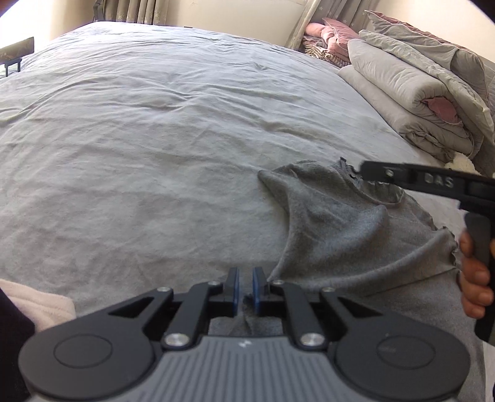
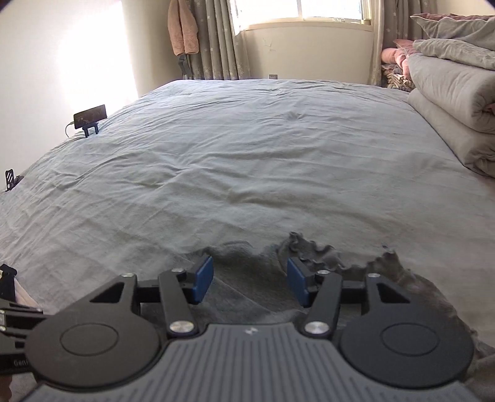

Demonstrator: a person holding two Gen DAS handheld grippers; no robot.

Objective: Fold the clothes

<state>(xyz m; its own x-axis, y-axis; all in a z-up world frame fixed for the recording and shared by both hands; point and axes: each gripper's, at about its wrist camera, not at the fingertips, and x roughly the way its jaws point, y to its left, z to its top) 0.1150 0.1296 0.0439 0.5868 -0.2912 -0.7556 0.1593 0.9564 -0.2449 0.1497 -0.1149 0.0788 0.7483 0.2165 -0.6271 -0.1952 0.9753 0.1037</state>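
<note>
left hand-held gripper (image 1: pixel 245 287): blue pads pinched down to a thin gap, with a fold of the grey garment (image 1: pixel 340 228) caught between them, so it's got hold of the cloth at the near edge of the bed

right hand-held gripper (image 2: pixel 250 283): jaws spread wide, nothing between the pads, hovering just over the garment's ruffled edge. In the left wrist view you can see it from the side, tip right at the frilly opening of the cloth, with a hand (image 1: pixel 475 275) wrapped round its grip

grey garment: fleecy grey thing, rumpled, lying near the bed's near right corner. One flap points off toward the middle of the bed, the wavy hem sits under the right gripper

bed (image 1: pixel 154 139): big, covered in a wrinkled light grey sheet, most of it bare

folded quilts (image 1: pixel 411 92): grey stack with a bit of pink showing, along the right edge of the bed

pink cloth (image 1: pixel 40 306): a pale bit poking in at the near left corner

phone on stand (image 2: pixel 90 115): at the bed's far left edge

curtains and window (image 2: pixel 324 12): behind the far edge
</note>
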